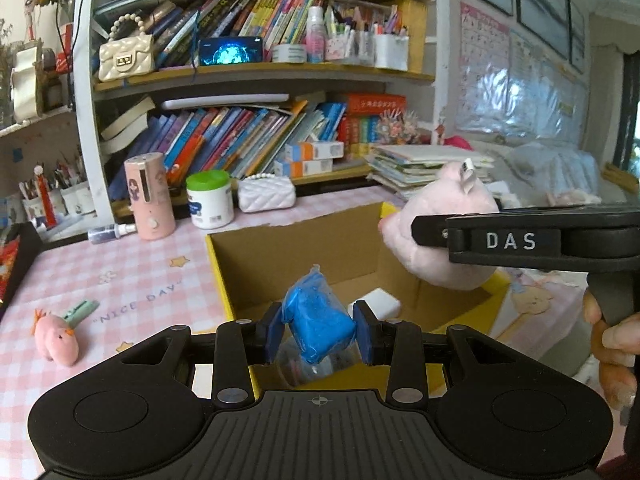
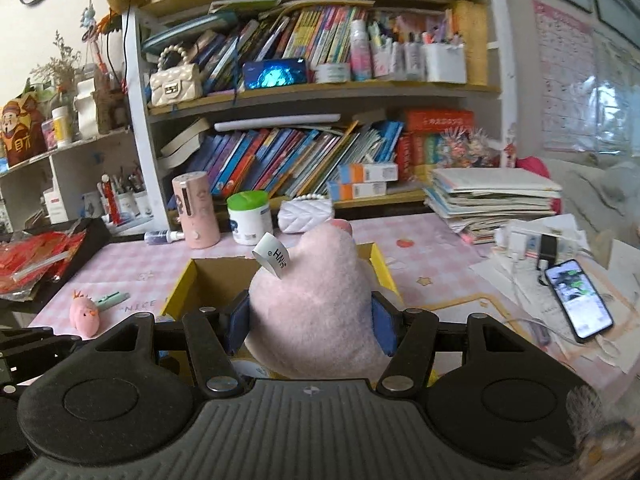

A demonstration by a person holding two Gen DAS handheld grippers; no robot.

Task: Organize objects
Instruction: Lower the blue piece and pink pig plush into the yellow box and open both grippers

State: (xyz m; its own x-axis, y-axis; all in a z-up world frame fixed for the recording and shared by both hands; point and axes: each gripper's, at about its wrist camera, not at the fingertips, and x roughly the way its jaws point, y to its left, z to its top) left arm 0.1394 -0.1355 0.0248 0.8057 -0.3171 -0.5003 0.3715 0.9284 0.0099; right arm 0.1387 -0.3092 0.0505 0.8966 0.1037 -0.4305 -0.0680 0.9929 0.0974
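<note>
The desk (image 1: 120,280), under a pink checked cloth, carries nearly everything here, with a crowded bookshelf (image 1: 248,72) rising behind it. Next in size is the open cardboard box (image 1: 304,248) with yellow edges in the middle of the desk, where the things are evidently being gathered; a white block (image 1: 380,302) already lies on its floor.

The pink plush toy (image 2: 316,304) is held above the box's right side. The right tongs (image 2: 312,322) are closed on it, their blue pads sunk into its sides, so it is plainly soft and light; it will squash rather than slip, and a grip across the body's widest part looks safest, clear of the white label loop (image 2: 274,258) sticking up from it.

The blue packet (image 1: 320,328), a blue lump sealed in clear wrap, sits over the box's near edge, clamped between the pads of the left tongs (image 1: 318,330), which stand as near together as the packet allows. The wrap looks slick and the filling appears to give a little, so I judge a firm hold across its middle is needed.

Around the box: a pink cylinder (image 1: 149,196), a green-lidded tub (image 1: 209,199) and a white quilted purse (image 1: 266,192) stand near its far side, clear of it. A small pink toy (image 1: 56,340) with a green clip (image 1: 82,310) lies well to the left, and a phone (image 2: 578,300) on papers to the right. Nothing blocks the box mouth, though the two tongs are near each other over it.
</note>
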